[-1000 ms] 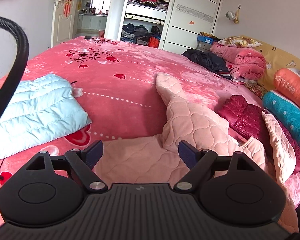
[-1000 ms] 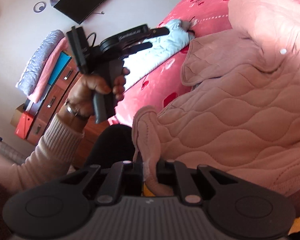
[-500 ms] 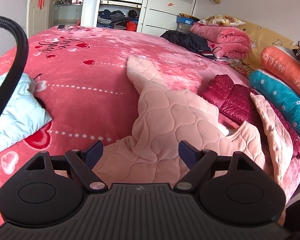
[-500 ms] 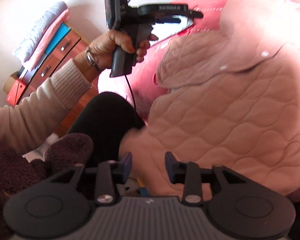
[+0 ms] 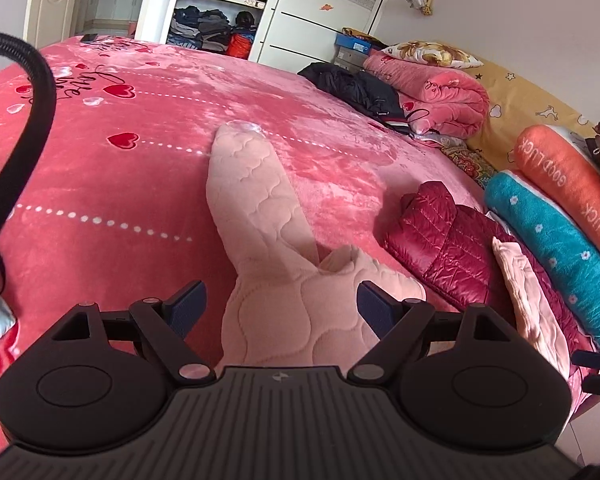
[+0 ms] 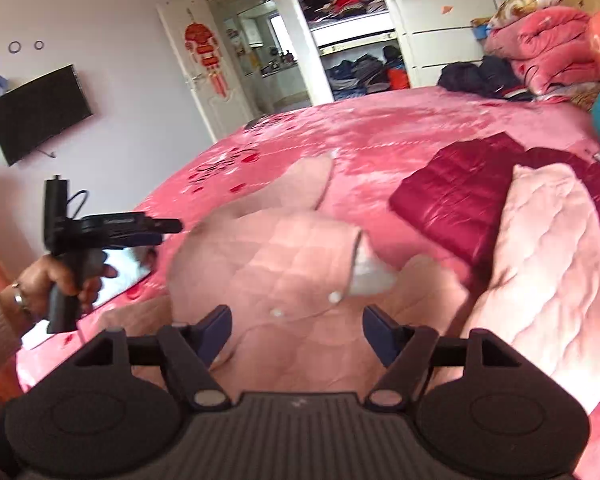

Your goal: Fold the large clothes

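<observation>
Since a second ago: right gripper (image 6: 296,334) let go of the pink hem it pinched; its jaws have just been opening and nothing sits between them now. Both my views have swung toward the bed's head end.
Left gripper (image 5: 278,306): jaws stand wide, holding nothing, above the garment.
Step in hand: I judge one fold released, and I am between grasps, lining up for the next.
Next move: I would pick a free edge or the outstretched sleeve (image 5: 248,184) and carry it across the body.
Pink quilted top (image 6: 284,256): lies on the red bed cover (image 5: 100,168) near my edge, partly bunched, collar and buttons showing, one sleeve pointing away.
Nearby: dark red jacket (image 5: 440,240) just beside it.
</observation>
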